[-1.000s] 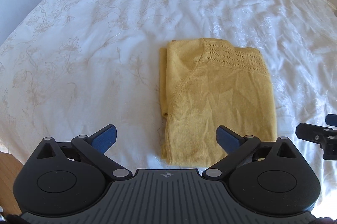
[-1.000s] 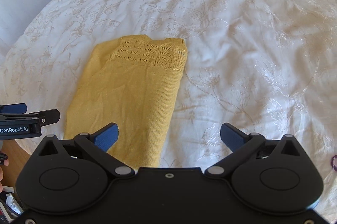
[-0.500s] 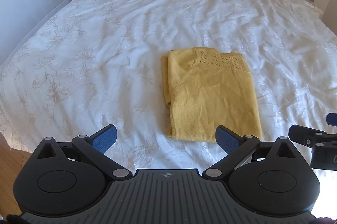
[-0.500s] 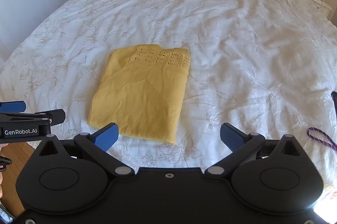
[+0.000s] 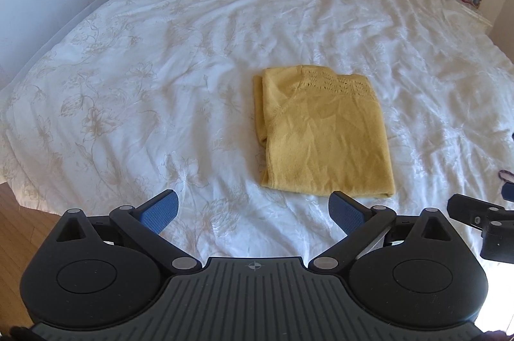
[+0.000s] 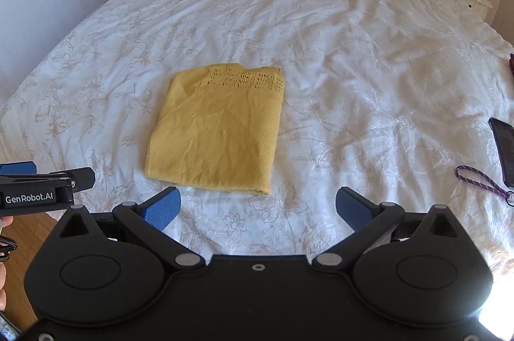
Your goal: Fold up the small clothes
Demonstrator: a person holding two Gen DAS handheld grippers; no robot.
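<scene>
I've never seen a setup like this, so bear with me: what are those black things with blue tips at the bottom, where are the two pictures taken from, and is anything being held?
They are two-finger tools a person carries, one per hand, each with a camera looking along its fingers. One picture comes from the left hand-held gripper, the other from the right hand-held gripper. Both stand open and hold nothing. On the white flower-patterned bedspread lies a folded mustard-yellow knitted top, touched by neither. Near the right edge lie a dark phone and a purple cord loop.
</scene>
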